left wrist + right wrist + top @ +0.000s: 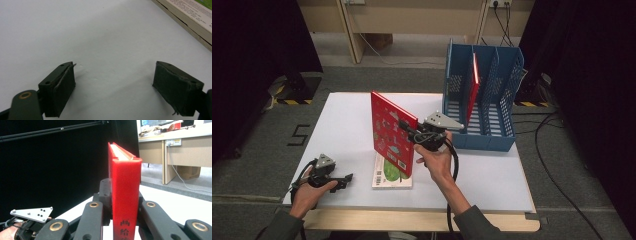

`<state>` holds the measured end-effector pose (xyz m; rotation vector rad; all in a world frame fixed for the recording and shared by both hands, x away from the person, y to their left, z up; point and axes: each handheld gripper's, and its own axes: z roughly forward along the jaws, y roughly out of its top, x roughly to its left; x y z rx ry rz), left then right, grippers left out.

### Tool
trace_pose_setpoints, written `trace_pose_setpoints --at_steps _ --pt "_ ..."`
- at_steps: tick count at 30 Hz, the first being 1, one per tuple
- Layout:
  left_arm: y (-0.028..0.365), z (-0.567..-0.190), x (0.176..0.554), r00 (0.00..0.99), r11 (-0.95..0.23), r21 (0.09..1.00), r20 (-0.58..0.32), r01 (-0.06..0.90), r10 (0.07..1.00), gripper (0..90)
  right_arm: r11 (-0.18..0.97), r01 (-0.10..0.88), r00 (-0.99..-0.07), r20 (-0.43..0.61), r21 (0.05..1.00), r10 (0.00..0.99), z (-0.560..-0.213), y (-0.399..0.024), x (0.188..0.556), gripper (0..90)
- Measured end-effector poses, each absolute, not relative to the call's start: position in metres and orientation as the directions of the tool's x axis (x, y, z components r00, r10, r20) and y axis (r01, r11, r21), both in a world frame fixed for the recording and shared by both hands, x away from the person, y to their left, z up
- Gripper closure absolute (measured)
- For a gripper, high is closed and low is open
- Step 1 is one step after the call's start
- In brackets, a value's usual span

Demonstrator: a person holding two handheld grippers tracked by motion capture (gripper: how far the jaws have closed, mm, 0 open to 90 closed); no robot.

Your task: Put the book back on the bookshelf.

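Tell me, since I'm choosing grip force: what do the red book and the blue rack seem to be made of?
Red book: a stiff board cover, smooth and slightly glossy, printed; pale paper page edges show between the boards in the right gripper view. It looks like a hardcover. Blue rack: likely moulded plastic, matte, with perforated lattice walls in one even colour.

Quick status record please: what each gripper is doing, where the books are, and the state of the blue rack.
right gripper: shut on the spine of the red book, held upright above the table
left gripper: open, nothing between its jaws, low over the table near its front left
flat book: lying on the table under the red book
blue rack: at the table's far right, one red book standing in it
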<state>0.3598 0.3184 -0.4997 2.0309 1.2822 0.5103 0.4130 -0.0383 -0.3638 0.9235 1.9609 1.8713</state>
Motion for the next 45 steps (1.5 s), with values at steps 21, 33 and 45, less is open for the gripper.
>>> trace_pose_setpoints --at_steps 21,33,45 --pt "0.319 -0.501 0.359 0.442 -0.289 0.721 -0.026 0.630 0.897 16.1 -0.023 0.205 -0.764 0.174 0.979 0.621 -0.371 -0.034 0.407 77.4" --pt "0.319 -0.500 0.359 0.441 -0.290 0.720 -0.025 0.631 0.897 16.1 -0.010 0.225 -0.769 0.184 0.974 0.612 -0.385 -0.026 0.405 76.3" --pt "0.319 -0.500 0.359 0.442 -0.292 0.717 -0.026 0.633 0.896 16.1 0.027 0.223 -0.774 0.161 0.974 0.613 -0.400 -0.015 0.402 75.6"
